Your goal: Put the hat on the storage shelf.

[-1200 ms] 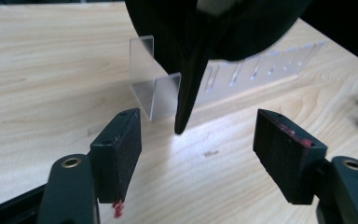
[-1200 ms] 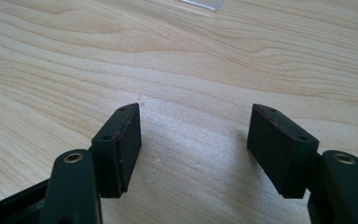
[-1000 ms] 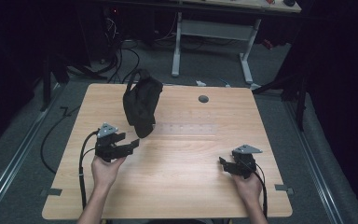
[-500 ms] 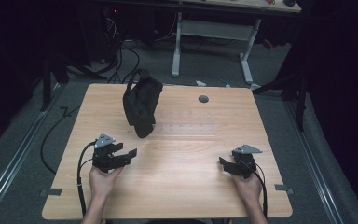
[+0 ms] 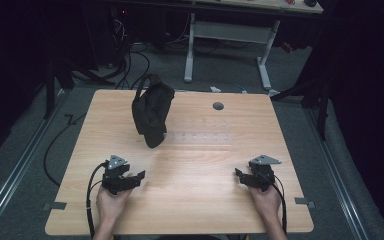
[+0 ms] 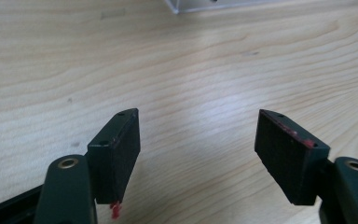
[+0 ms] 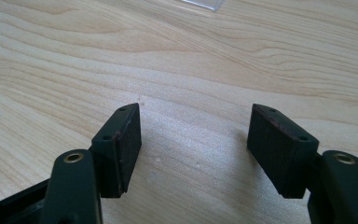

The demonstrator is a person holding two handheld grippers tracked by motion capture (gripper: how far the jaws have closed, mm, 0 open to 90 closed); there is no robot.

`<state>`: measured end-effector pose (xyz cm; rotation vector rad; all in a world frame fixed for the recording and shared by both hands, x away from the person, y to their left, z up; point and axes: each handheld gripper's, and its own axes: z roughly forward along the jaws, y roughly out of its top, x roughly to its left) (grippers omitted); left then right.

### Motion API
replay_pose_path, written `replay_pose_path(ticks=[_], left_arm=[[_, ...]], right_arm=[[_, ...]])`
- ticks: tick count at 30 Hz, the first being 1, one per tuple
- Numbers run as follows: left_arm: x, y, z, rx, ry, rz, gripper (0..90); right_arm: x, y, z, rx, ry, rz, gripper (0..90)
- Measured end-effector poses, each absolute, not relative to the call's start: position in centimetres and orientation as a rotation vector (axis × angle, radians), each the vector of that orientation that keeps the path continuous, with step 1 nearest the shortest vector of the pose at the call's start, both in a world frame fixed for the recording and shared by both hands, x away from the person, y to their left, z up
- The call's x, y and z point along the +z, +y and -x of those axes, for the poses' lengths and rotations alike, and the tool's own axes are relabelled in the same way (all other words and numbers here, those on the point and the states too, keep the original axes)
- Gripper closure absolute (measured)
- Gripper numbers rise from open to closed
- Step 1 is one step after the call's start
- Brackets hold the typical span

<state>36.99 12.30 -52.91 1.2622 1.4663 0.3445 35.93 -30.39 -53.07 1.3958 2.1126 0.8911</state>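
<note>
Both grippers' jaws apart, black bag (image 5: 152, 114) untouched

Dark room; grey floor (image 5: 30, 150); wooden table (image 5: 200, 200); white-legged desk (image 5: 230, 35) behind; cables (image 5: 130, 60) on floor.

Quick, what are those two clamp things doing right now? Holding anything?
Left gripper: open, holding nothing, just above the table.
Right gripper: open, holding nothing.
</note>
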Motion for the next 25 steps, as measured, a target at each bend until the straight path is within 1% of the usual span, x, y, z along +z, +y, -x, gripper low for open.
replay_pose_path(ticks=[9, 15, 25], left_arm=[[-54.2, 12.0, -37.0, 0.424, 1.457, -1.29, 31.1], [-54.7, 11.4, -36.8, 0.511, 1.419, -1.34, 30.3], [-54.7, 11.4, -36.8, 0.495, 1.42, -1.342, 26.4]], right_arm=[[-53.1, -30.4, -35.9, 0.891, 2.112, -1.396, 35.2], [-53.1, -30.4, -35.9, 0.891, 2.113, -1.396, 35.3], [-53.1, -30.4, -35.9, 0.891, 2.112, -1.397, 35.3]])
